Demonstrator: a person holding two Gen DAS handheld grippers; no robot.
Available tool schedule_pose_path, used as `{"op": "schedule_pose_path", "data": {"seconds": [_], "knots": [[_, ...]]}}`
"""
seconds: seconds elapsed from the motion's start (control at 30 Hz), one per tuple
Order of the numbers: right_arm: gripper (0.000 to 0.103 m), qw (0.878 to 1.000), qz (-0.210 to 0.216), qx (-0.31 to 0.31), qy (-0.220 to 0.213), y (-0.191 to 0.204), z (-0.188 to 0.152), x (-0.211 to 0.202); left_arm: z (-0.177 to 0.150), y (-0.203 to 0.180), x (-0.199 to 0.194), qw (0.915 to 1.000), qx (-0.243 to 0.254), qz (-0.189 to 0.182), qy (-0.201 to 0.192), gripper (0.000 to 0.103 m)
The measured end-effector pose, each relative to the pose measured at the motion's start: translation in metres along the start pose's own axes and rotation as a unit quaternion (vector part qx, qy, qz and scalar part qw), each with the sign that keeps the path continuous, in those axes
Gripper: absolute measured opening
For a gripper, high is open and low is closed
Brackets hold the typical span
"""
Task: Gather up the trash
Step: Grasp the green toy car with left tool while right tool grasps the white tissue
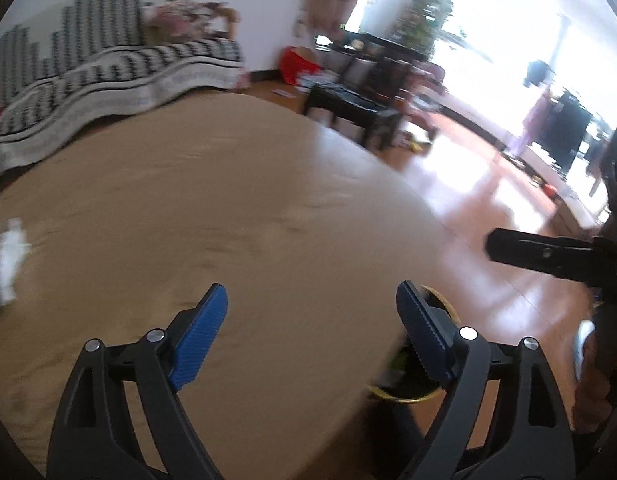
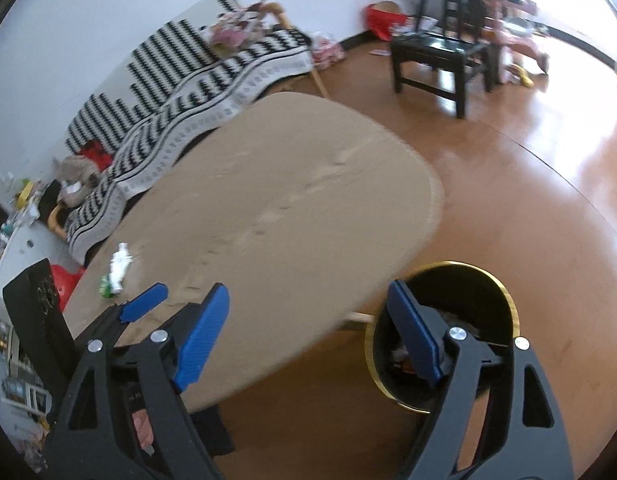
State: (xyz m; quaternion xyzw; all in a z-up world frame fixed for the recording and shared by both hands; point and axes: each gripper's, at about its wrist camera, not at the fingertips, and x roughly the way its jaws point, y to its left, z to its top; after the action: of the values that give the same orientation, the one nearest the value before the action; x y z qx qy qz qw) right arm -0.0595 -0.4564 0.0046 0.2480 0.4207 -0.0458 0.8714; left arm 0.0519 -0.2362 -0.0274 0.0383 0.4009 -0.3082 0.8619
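Both grippers, left (image 1: 312, 320) and right (image 2: 308, 320), are wide apart and hold nothing. The trash (image 2: 118, 270) (white, maybe crumpled paper) lies on the table (image 2: 288, 200), far left of them. The bin (image 2: 504, 292) sits on the floor just under the right one.

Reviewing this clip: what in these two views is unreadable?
- Bin contents: right wrist view, hidden behind the right gripper; the left wrist view shows only rim slivers.
- White trash on the table: motion-blurred at the left wrist view's edge; kind unclear.
- Small green piece beside it: too small to identify.
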Motion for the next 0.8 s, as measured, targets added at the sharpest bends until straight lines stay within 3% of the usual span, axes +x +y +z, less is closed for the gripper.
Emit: {"op": "schedule_pose_path", "data": {"seconds": [0.2, 0.3, 0.4, 0.63, 0.8], "knots": [[0.08, 0.999, 0.032, -0.031, 0.017, 0.081, 0.011, 0.043, -0.002, 0.104, -0.042, 0.9925, -0.07, 0.097, -0.025, 0.088], [0.08, 0.997, 0.043, -0.053, 0.032, 0.119, 0.009, 0.064, -0.007, 0.164, -0.062, 0.9783, -0.121, 0.165, -0.033, 0.089], [0.08, 0.995, 0.046, -0.081, 0.043, 0.152, 0.001, 0.083, -0.012, 0.215, -0.072, 0.9629, -0.17, 0.207, -0.028, 0.089], [0.08, 0.989, 0.05, -0.124, 0.064, 0.214, -0.012, 0.129, -0.017, 0.298, -0.065, 0.9379, -0.249, 0.241, -0.005, 0.089], [0.08, 0.985, 0.057, -0.141, 0.078, 0.245, -0.018, 0.16, -0.015, 0.329, -0.045, 0.9278, -0.281, 0.245, 0.01, 0.089]]}}
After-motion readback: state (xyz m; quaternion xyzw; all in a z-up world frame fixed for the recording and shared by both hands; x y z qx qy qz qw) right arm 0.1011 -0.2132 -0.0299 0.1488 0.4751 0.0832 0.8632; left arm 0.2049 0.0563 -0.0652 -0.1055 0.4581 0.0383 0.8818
